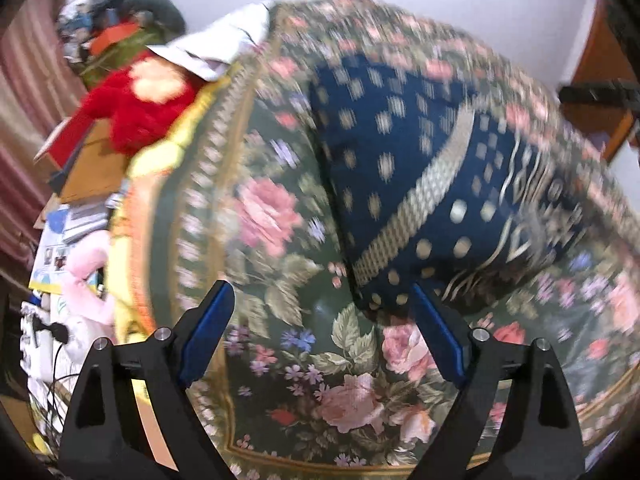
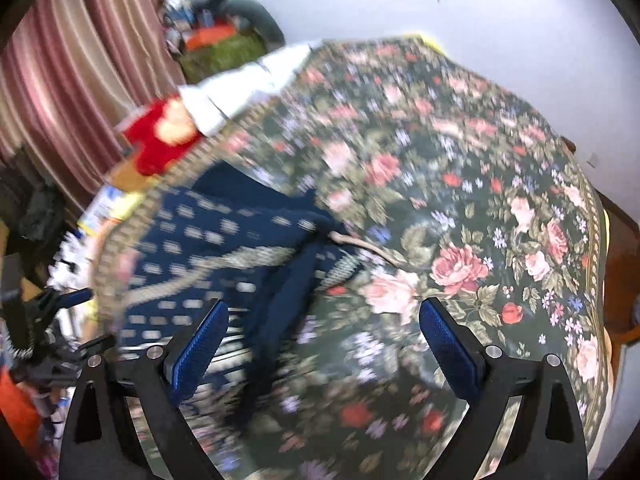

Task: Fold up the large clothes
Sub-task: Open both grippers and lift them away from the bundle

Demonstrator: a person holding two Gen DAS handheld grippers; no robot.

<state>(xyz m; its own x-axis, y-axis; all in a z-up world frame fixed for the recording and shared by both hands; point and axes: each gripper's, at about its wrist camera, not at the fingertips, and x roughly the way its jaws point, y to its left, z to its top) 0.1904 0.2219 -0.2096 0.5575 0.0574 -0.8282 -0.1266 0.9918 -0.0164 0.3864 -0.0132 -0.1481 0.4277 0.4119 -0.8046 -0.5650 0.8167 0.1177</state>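
Note:
A navy blue garment with cream dots and a patterned band (image 1: pixel 416 184) lies folded on a dark green floral bedspread (image 1: pixel 328 384). My left gripper (image 1: pixel 324 300) is open and empty, its jaws wide apart just short of the garment's near edge. In the right wrist view the garment (image 2: pixel 224 248) lies left of centre, motion-blurred, with a dark strip of it running down between the fingers. My right gripper (image 2: pixel 324 316) is open and empty above the garment's right edge and the bedspread (image 2: pixel 480 220).
A red plush toy (image 1: pixel 140 108) and a white cloth (image 1: pixel 216 48) lie at the bed's far left. Papers, a pink plush (image 1: pixel 86 280) and cables crowd the left side. A striped curtain (image 2: pixel 72 80) hangs at left. The other gripper (image 2: pixel 52 308) shows at left.

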